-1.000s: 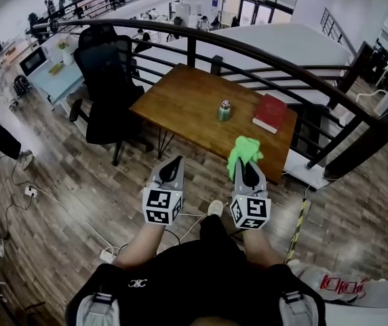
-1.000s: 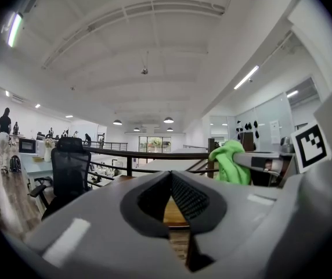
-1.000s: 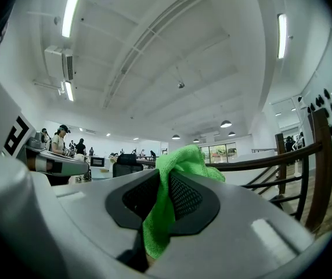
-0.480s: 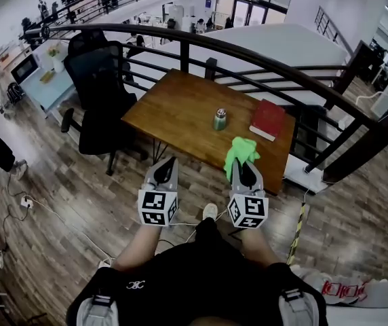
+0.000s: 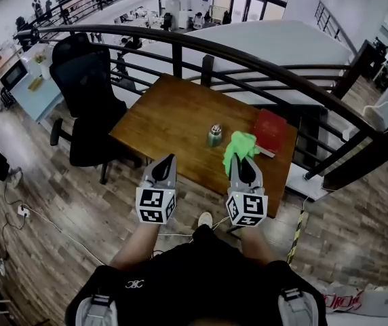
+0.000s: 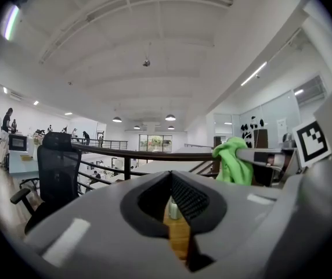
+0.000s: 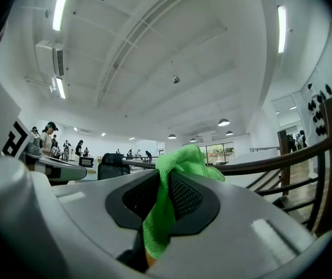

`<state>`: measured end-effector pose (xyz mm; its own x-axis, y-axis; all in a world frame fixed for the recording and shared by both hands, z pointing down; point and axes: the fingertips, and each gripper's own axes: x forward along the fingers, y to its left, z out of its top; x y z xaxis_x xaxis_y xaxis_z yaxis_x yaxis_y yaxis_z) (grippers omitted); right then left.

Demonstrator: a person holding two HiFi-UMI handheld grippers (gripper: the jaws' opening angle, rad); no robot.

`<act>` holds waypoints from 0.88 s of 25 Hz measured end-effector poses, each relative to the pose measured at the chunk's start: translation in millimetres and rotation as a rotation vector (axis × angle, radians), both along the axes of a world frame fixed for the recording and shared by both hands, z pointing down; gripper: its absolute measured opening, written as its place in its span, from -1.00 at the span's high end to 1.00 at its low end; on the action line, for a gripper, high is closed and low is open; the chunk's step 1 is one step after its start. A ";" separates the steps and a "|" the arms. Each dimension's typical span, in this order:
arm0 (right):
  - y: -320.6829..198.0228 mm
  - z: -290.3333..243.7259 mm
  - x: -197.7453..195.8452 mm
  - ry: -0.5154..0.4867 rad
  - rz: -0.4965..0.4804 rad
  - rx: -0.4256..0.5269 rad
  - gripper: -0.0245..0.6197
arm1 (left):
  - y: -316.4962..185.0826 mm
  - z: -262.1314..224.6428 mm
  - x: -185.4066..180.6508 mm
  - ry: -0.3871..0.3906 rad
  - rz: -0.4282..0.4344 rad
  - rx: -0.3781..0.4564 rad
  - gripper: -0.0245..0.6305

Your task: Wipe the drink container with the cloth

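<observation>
1. Since a second earlier, the wooden table [image 5: 167,121] and the drink container [image 5: 214,135] have drawn closer to both grippers in the head view. The green cloth [image 5: 239,146] now overlaps the table's near edge, just right of the container.
2. Markings: each marker cube [image 5: 155,206] bears black-and-white square patterns. A white emblem on the person's dark shorts [image 5: 187,277] is too small to read.
3. Left gripper [image 5: 168,159]: jaws closed, with nothing between them. Right gripper [image 5: 240,160]: jaws clamped on the cloth, which bunches above the tips.
4. Container: upright on the table's right half, near the red book [image 5: 270,129] but apart from it.
5. Setting: a wood-plank floor [image 5: 51,202], with a black office chair [image 5: 85,94] left of the table and a dark curved railing [image 5: 262,61] behind it.
6. View differences: the left gripper view shows the container through the slit between its closed jaws, and the cloth to the right. The right gripper view shows the cloth hanging below the pads, distant people [image 7: 50,135] at the left and ceiling lights [image 7: 60,9].
</observation>
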<state>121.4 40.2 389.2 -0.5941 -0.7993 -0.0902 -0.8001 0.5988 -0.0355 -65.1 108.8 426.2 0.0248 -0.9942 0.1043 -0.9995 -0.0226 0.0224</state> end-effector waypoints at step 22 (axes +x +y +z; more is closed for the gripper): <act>-228.8 4.5 -9.1 -0.030 -0.033 -0.040 0.79 | -242.0 -3.7 7.6 -0.030 0.053 -0.052 0.77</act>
<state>112.3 -188.6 393.7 -0.6174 -0.7828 -0.0768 -0.7785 0.6222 -0.0832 -57.5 -133.2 422.5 0.0729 -0.9848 0.1574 -0.9972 -0.0747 -0.0053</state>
